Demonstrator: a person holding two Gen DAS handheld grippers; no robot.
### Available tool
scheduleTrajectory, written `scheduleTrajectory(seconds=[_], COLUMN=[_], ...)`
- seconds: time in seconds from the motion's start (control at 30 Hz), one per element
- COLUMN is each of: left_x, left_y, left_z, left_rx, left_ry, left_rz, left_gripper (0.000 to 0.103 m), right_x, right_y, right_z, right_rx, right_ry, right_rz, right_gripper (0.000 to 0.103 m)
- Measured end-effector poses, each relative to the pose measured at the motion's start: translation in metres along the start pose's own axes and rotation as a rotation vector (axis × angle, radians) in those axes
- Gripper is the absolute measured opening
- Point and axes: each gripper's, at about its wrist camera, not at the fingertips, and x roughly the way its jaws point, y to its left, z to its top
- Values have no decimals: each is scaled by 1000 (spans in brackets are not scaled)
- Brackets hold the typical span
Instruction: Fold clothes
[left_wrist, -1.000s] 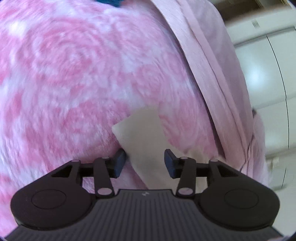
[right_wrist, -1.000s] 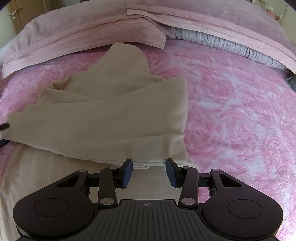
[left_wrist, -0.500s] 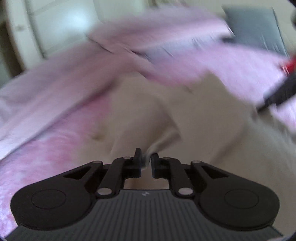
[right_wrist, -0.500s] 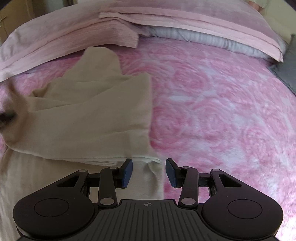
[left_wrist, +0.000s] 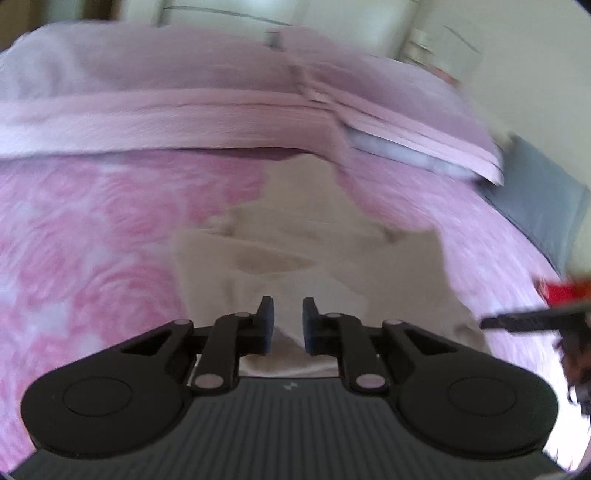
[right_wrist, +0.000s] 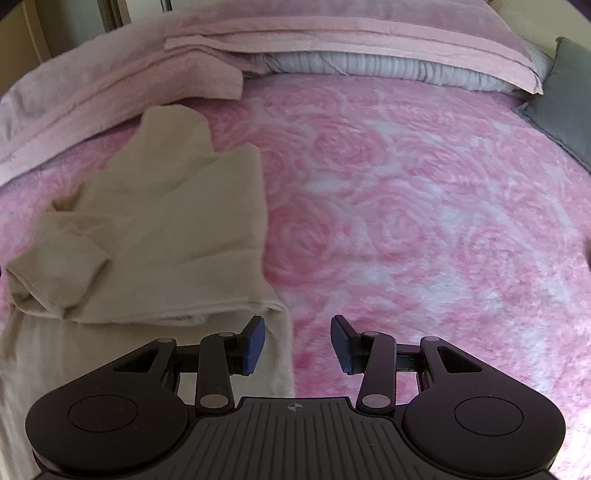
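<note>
While the beige garment (right_wrist: 155, 236) lies partly folded on the left of the pink bed (right_wrist: 424, 221), I judge several folds remain. My left claw (left_wrist: 287, 325) is narrowly parted, holding nothing; my right claw (right_wrist: 297, 343) gapes wide and empty at the garment's right edge. Open bedspread stretches rightward; pillows (right_wrist: 332, 44) hem the far side.

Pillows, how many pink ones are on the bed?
2: one pink pillow at the back left, another pink pillow at the back right. More may hide out of view.

Beige garment (right_wrist: 177, 236) – soft matt cloth; pink rose blanket (right_wrist: 406, 206) – fuzzy plush; right tool (right_wrist: 297, 341) – matt black plastic.
</note>
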Motion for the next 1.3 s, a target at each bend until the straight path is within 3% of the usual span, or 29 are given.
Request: scheduleTrajectory(seconds=[0.1, 0.2, 0.27, 0.3, 0.43, 0.5, 0.6, 0.63, 0.7, 0.77, 0.8, 0.93, 1.07, 1.2, 1.3], left_x=[-6, -7, -4, -1, 17, 26, 35, 41, 49, 46, 42, 10, -6, 40, 85], left_y=[6, 0, -6, -10, -32, -45, -61, -64, -66, -67, -66, -54, -42, -36, -25], left_z=[-1, -6, -11, -13, -18, -27, -57, -70, -91, -94, -88, -42, -2, 11, 1], left_rx=[-17, 66, 135, 185, 439, 597, 874, 956, 1026, 1024, 987, 713, 480, 387, 345], left_ry=[-2, 28, 49, 46, 11, -18, -66, -37, 26, 29, 34, 18, -49, -29, 88], left_rz=[25, 42, 55, 70, 133, 178, 297, 322, 317, 317, 305, 205, 133, 113, 155], left_gripper=[11, 14, 21, 26, 27, 4, 2, 2, 2, 5, 12, 15, 14, 11, 11], right_x=[0, 6, 13, 15, 19, 21, 28, 32, 41, 43, 40, 20, 6, 21, 48], right_y=[4, 6, 10, 12, 22, 24, 22, 19, 11, 4, 2, 5, 18, 30, 28], right_z=[3, 6, 7, 8, 11, 13, 12, 10, 7, 7, 7, 16, 32, 50, 61], right_rx=[54, 160, 215, 231, 237, 225, 220, 232, 266, 303, 308, 220, 80, -39, -77], right_ry=[-2, 30, 59, 68, 74, 76, 74, 88, 132, 148, 147, 104, 5, -91, -116], right_rz=[94, 212, 242, 248, 248, 243, 211, 192, 147, 145, 147, 130, 113, 92, 90], right_gripper=[43, 43, 43, 43, 43, 43, 43, 43, 43, 43, 43, 43, 43, 43, 33])
